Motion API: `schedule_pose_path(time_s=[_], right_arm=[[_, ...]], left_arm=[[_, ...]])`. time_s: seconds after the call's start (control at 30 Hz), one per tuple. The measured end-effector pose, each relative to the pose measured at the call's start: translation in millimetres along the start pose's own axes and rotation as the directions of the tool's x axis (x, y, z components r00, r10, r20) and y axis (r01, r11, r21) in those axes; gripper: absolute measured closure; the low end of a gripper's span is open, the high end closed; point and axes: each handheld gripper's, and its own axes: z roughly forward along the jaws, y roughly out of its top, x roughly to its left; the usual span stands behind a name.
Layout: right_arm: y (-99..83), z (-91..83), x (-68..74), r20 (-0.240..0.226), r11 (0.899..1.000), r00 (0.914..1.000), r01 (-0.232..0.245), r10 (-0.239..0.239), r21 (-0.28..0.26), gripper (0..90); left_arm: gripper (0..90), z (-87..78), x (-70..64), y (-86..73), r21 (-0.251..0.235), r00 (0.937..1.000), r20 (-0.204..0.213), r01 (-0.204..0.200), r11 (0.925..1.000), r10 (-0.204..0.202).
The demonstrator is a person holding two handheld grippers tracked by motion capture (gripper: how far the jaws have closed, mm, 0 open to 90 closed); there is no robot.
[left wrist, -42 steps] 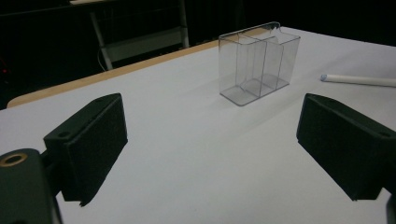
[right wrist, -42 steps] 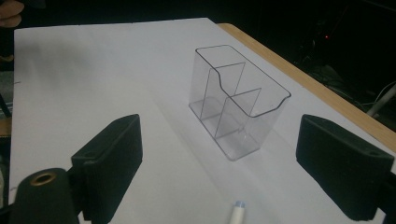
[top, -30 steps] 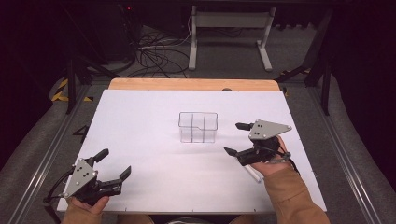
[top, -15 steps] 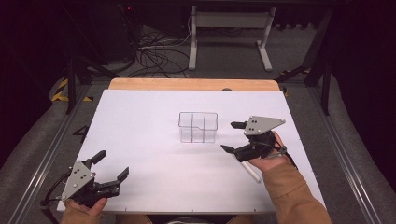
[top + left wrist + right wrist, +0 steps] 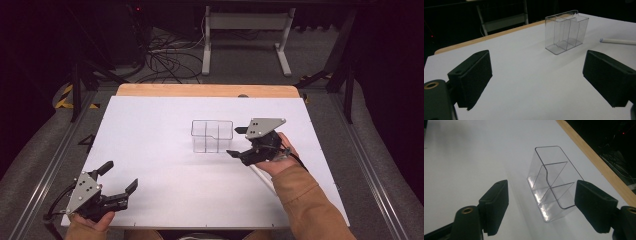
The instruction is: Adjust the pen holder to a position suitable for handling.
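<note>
1. Organizer (image 5: 550, 187) stands just ahead of our right gripper (image 5: 239, 141), between its spread jaws, not yet grasped.
2. Our left gripper (image 5: 119, 178) waits released, well apart.
3. Beyond it, a white stick (image 5: 617, 41) lies untouched.

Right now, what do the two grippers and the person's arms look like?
Both are black. The left claw and right claw each have two blocky, matte black jaws and a grey three-cornered plate on top, dotted with small holes. Brass-coloured rings sit at the jaw bases. A black cable trails from the left one. The right arm wears a tan sleeve.
</note>
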Motion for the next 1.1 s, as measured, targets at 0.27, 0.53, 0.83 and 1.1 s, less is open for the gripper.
schedule_pose_path(time_s=[0.27,0.53,0.83,1.1], right_arm=[[5.7,17.2,-4.5,-0.014,0.999,0.9995,0.029,-0.029,0.04,31.2],[12.0,32.1,-10.9,-0.033,0.998,0.9991,0.028,-0.026,0.065,36.2],[15.7,48.2,-18.0,-0.083,0.995,0.9965,0.01,-0.002,0.098,39.7],[16.4,61.5,-20.3,-0.093,0.992,0.9954,0.031,-0.02,0.119,40.4]], left_arm=[[9.4,0.6,0.6,-0.2,0.004,1.0,0.001,-0.001,1.0,0.001],[9.5,1.6,0.6,-0.5,0.006,1.0,0.003,-0.001,1.0,0.001],[9.5,1.4,1.2,-0.8,0.004,1.0,0.003,0.0,1.0,0.0],[9.5,2.0,1.0,-1.1,0.005,1.0,0.003,0.0,1.0,0.0]])
